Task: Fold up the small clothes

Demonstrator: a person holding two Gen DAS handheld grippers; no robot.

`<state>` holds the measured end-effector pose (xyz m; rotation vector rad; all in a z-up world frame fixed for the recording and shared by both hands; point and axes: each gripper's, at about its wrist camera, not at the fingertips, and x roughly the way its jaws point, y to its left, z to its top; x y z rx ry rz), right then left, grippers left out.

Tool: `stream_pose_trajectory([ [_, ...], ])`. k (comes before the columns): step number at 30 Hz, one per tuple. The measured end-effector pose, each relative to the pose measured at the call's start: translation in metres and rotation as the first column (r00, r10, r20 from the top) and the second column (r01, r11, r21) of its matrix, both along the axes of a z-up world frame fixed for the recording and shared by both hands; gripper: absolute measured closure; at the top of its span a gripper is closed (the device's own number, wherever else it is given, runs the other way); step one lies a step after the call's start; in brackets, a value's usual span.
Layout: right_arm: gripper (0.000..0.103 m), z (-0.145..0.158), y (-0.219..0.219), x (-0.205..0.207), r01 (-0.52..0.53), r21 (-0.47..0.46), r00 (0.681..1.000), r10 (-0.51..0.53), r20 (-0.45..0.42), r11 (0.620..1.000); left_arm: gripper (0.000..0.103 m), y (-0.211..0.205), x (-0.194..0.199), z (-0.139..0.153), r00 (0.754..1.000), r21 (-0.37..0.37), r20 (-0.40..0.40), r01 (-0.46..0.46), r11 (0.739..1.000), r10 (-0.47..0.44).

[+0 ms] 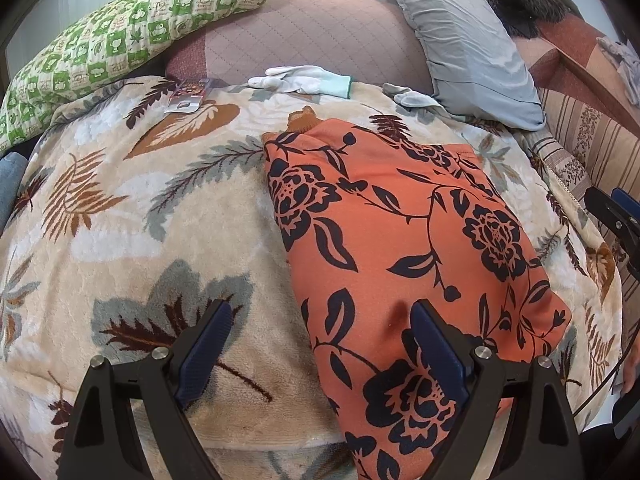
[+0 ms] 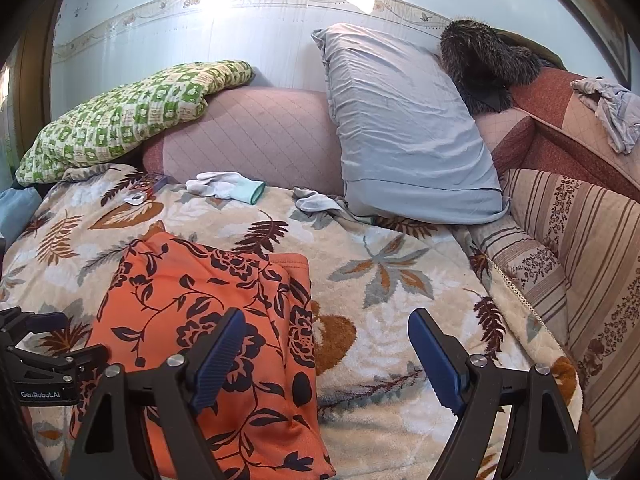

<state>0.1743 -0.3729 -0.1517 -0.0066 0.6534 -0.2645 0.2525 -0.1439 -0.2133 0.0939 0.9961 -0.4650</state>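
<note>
My left gripper (image 1: 320, 344) hangs with its jaws spread wide and nothing between the pads. One blue pad shows over the leaf-print fleece blanket (image 1: 132, 224), the other over the near part of the orange floral garment (image 1: 400, 240). So this gripper straddles the garment's left edge, and I judge it the one better placed to take hold there.

My right gripper (image 2: 324, 344) is likewise open and empty. Its left pad overlaps the garment's right border in the right wrist view, while its right pad sits over bare blanket. The orange floral garment (image 2: 208, 320) lies down and to the left of it, so the cloth sits between my two grippers, nearer the left one.

The garment lies flat on the blanket as a long, narrow slab, apparently already doubled lengthwise (a layered hem shows along its far right corner in the right wrist view). Its long axis runs away from me, from the near edge of the bed toward the pillows, tilted a little leftward at the far end. The far short end stops well short of the white glove with a green cuff (image 1: 304, 78) lying by the pinkish quilted cushion (image 1: 312, 36).

My reading is that the next fold goes across that long axis. That means near end carried to far end, each gripper taking one near corner, if the near corners can be reached; they run out of frame below.
</note>
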Motion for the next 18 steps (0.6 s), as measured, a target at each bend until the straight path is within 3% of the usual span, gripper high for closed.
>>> stream_pose_trajectory([
  [12, 0.018, 0.001, 0.001, 0.0, 0.0, -0.008, 1.0, 0.0, 0.004, 1.0, 0.012, -0.002, -0.001, 0.001, 1.0, 0.006, 0.008, 0.008, 1.0, -0.008],
  [18, 0.017, -0.004, -0.006, 0.003, 0.003, 0.031, 1.0, -0.003, -0.011, 1.0, 0.012, -0.001, -0.006, 0.01, 0.998, 0.03, 0.065, -0.003, 1.0, 0.001],
])
